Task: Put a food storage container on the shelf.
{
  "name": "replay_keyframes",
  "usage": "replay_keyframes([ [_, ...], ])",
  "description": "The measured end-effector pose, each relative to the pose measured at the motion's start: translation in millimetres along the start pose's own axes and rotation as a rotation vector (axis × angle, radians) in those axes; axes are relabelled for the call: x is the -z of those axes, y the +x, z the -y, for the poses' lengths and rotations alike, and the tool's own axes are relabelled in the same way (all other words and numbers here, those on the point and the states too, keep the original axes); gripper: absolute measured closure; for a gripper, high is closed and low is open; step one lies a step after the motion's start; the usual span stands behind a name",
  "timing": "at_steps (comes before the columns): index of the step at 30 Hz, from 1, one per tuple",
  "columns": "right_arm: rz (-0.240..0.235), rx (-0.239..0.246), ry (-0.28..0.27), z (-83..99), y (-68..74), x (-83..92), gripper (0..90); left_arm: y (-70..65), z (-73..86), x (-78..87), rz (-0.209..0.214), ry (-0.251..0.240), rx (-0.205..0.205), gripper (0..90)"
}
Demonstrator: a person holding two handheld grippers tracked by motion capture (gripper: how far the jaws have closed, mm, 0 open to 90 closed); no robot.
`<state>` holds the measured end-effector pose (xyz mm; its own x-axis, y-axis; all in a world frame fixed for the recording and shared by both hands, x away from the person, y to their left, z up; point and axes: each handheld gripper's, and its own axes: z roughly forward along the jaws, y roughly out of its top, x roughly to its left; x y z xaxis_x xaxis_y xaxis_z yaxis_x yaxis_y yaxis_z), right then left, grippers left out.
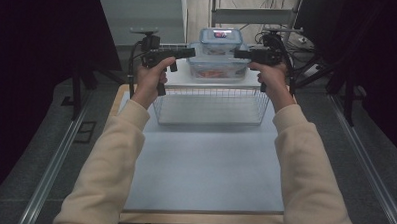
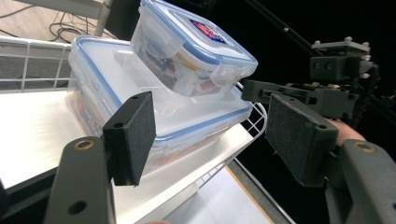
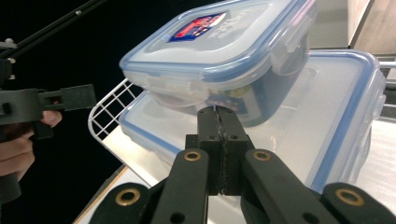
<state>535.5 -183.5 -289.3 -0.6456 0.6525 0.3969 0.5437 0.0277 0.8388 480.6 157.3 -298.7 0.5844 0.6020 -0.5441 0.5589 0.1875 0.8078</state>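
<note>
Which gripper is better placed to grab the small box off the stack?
Probably left. The left gripper is open, facing the small box. The right gripper is shut, pads together, beside the large box.

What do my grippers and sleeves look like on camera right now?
Both grippers, left gripper and right gripper, are matte black with brass-ringed pivots and rough dark pads. Black cables trail from them. The sleeves are cream.

Dim, dark surround, perhaps slightly soft
</note>
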Motion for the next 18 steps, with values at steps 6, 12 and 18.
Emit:
replay_keyframes([
  [6, -0.023, 0.023, -0.004, 4.2, 6.6, 13.2, 89.4, -2.2, 7.1, 5.4, -0.001, 0.003, -0.012, 33.1],
  [12, -0.073, 0.03, -0.019, 26.9, 9.2, 33.7, 89.4, -6.1, 22.6, 17.4, -0.003, -0.005, -0.047, 33.3],
  [18, -0.12, 0.043, -0.03, 64.3, 6.6, 58.8, 89.4, -13.0, 63.1, 40.6, 0.011, -0.006, -0.081, 33.4],
])
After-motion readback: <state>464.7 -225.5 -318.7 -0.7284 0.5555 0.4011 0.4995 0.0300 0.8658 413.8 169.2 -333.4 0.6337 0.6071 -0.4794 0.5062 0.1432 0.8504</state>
